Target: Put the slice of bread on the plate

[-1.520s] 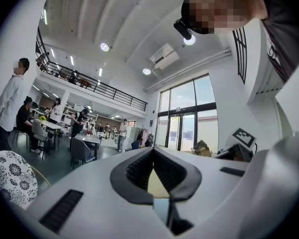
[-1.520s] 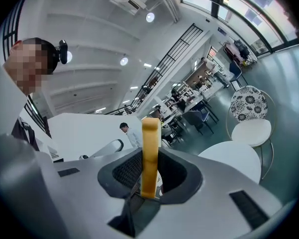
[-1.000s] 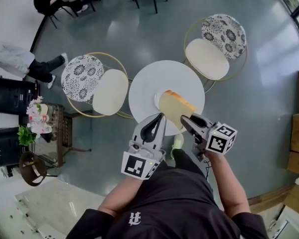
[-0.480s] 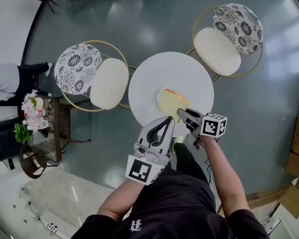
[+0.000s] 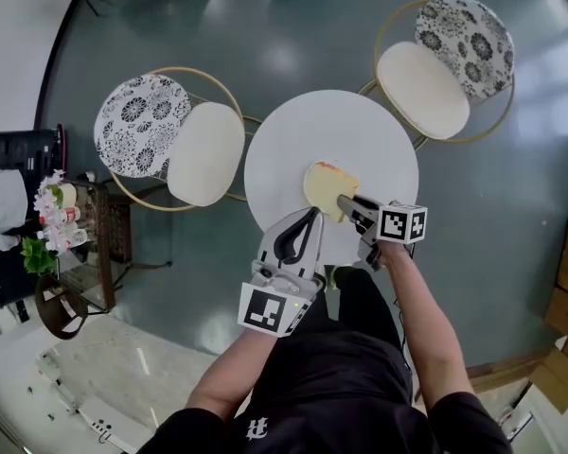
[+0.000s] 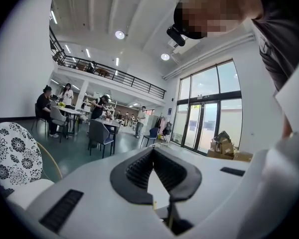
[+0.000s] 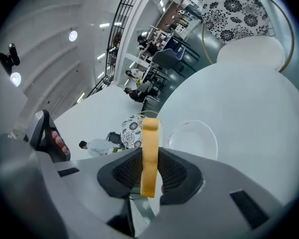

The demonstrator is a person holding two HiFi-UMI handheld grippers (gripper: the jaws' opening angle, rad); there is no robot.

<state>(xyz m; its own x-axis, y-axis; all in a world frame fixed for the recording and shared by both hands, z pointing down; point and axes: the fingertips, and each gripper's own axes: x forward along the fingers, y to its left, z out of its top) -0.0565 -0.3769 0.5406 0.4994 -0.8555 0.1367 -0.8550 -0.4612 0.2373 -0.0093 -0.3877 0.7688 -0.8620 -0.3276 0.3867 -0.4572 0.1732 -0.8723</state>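
As both grippers are brought down toward the round white table (image 5: 383, 135), the slice of bread (image 5: 324, 183) is carried lower than it was a second ago. It shows smaller in the head view and is now set over the middle of the tabletop, where the plate stands. The slice is clamped by one edge between the jaws of the right gripper (image 5: 348, 204), which are held narrow on it, and no loosening of that hold is seen across the last second. In the right gripper view the clear glass plate (image 7: 213, 139) is seen just beyond the slice and a little to its right, bare. Whether the bread already touches the plate cannot be told.

The left gripper (image 5: 310, 217) is also lowered, beside the right one at the near edge of the table. Its jaws are closed tip to tip on nothing.

The task is judged to be near its end: only the last settling and the release are left.
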